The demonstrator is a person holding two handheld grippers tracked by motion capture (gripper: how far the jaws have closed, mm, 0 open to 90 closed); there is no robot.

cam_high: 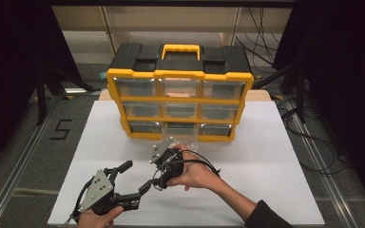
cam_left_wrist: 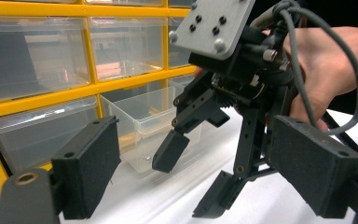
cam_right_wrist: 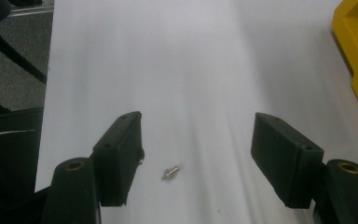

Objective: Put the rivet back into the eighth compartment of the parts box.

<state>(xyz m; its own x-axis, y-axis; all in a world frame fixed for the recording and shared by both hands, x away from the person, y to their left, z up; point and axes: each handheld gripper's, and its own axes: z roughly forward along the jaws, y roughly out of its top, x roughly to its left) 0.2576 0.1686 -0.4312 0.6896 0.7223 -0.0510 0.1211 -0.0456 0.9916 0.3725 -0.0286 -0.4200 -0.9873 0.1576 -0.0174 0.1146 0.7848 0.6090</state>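
Right gripper view, right tongs (cam_right_wrist: 198, 158) wide open, empty, above small screw (cam_right_wrist: 171, 172)

Your count: one organizer, nine drawers, one screw, two grippers.

You have one yellow-and-black drawer organizer (cam_high: 180, 90) on one white table (cam_high: 266, 156). You can count nine clear drawers in it, three rows of three; eight sit in their slots and one, the pulled-out drawer (cam_left_wrist: 151, 126), juts from the bottom row. One small screw (cam_right_wrist: 170, 171) lies on the white surface. You hold two grippers, one per hand: the left gripper (cam_high: 135, 178) and the right gripper (cam_high: 154, 183), each with two black jaws.
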